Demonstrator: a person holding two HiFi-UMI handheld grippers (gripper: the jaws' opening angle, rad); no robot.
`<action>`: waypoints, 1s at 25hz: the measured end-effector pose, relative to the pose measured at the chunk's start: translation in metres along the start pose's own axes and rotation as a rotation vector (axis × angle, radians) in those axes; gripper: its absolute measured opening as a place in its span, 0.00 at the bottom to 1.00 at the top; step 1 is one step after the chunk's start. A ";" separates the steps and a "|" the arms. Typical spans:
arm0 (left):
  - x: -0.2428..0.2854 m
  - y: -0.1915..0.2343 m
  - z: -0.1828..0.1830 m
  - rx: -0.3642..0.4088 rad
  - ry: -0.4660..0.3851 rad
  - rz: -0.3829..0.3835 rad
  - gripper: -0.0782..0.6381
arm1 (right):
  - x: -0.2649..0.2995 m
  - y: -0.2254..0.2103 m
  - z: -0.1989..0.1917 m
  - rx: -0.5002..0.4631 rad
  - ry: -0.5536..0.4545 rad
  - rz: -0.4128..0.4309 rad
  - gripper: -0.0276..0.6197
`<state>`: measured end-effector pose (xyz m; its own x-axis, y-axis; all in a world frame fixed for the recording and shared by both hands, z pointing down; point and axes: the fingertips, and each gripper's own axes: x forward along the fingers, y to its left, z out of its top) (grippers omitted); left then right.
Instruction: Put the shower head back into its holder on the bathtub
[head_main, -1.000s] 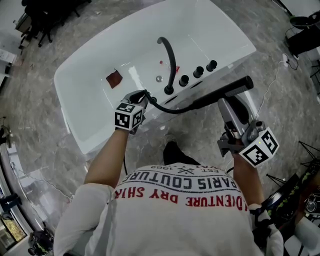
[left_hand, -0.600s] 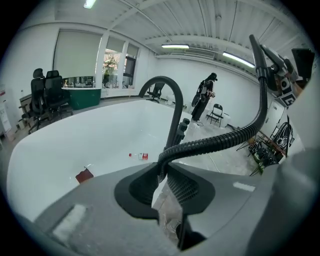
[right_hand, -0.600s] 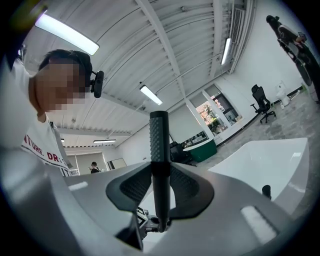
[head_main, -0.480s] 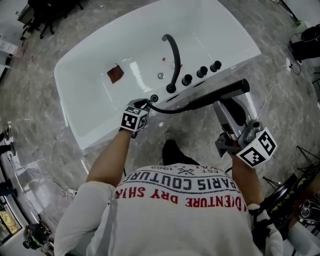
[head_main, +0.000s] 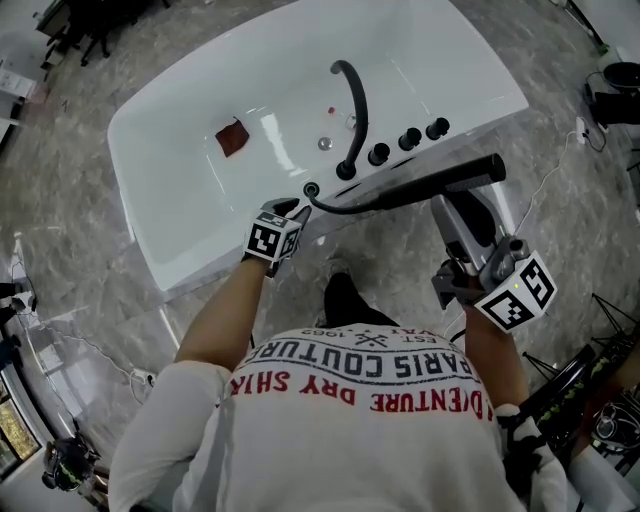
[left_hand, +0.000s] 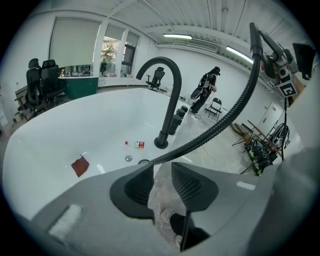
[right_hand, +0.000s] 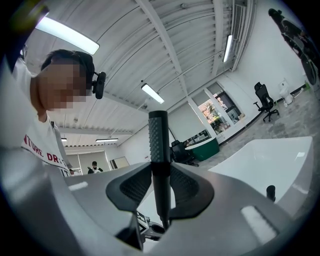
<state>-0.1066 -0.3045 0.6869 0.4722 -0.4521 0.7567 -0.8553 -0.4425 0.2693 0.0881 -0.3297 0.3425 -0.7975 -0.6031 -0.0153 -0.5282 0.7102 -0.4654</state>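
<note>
The white bathtub lies ahead, with its black spout and knobs on the near rim. My right gripper is shut on the black stick shower head, held level off the tub's near right; its ribbed handle stands clamped between the pads. The black hose sags from it to the round holder hole on the rim. My left gripper hovers at that hole. Its jaws have just been opening, and the hose meets the fingertips without being pinched.
A red cloth, a small bottle and the drain lie on the tub floor. My shoe stands on the marble floor beside the tub. Stands and cables crowd the right; office chairs sit far left.
My left gripper has sunk toward the tub rim, bringing the hose end down by the holder hole, and its jaws stand wider. The right gripper with the shower head has hardly shifted.
</note>
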 end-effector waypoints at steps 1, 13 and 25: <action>0.000 0.000 -0.001 -0.002 0.000 -0.002 0.27 | 0.001 -0.001 -0.003 -0.005 0.008 -0.002 0.23; -0.049 -0.017 0.035 -0.051 -0.170 -0.093 0.11 | 0.034 -0.006 -0.020 -0.059 0.032 -0.021 0.23; -0.147 -0.038 0.083 -0.059 -0.401 -0.109 0.11 | 0.086 -0.009 -0.039 -0.229 0.078 -0.019 0.23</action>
<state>-0.1262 -0.2856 0.5162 0.5964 -0.6759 0.4330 -0.8009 -0.4647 0.3776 0.0130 -0.3736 0.3793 -0.8024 -0.5933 0.0640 -0.5883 0.7685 -0.2517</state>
